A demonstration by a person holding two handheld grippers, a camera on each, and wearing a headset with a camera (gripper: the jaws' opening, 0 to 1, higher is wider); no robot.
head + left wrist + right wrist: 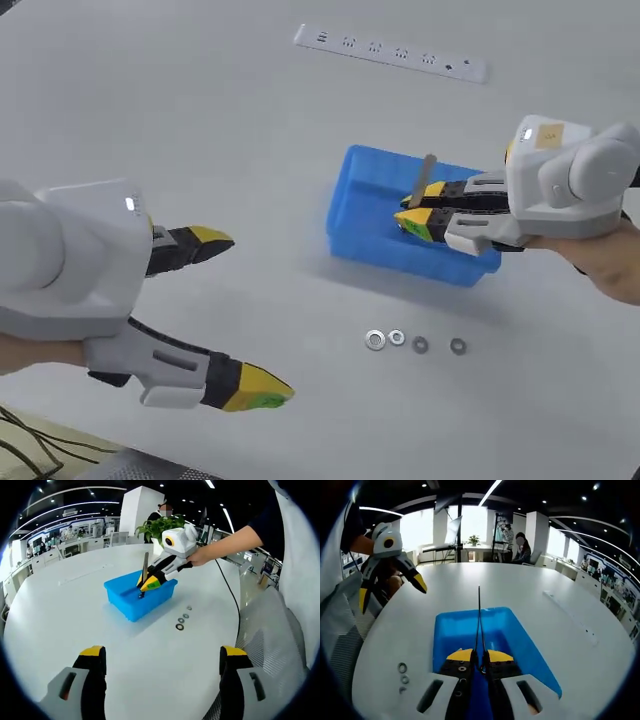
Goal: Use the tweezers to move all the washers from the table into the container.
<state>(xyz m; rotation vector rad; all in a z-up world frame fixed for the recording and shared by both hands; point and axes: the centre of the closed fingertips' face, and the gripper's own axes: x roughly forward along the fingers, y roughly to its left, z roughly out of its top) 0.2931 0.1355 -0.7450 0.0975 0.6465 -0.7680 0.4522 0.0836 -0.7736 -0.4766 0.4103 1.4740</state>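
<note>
Several small metal washers (397,340) lie in a row on the white table, just in front of the blue container (370,235). My right gripper (415,217) hovers over the container, shut on the thin grey tweezers (427,178). In the right gripper view, the tweezers (479,620) run forward from the gripper (480,656) over the container's blue floor (455,630), with washers (403,674) to the left. My left gripper (240,315) is open and holds nothing, well to the left of the container. The left gripper view shows the washers (182,618) beside the container (125,602). Whether the tweezer tips hold a washer is too small to tell.
A white power strip (390,52) lies at the far side of the table. Cables (30,445) sit at the near left edge. A potted plant (155,527) and office desks stand beyond the table.
</note>
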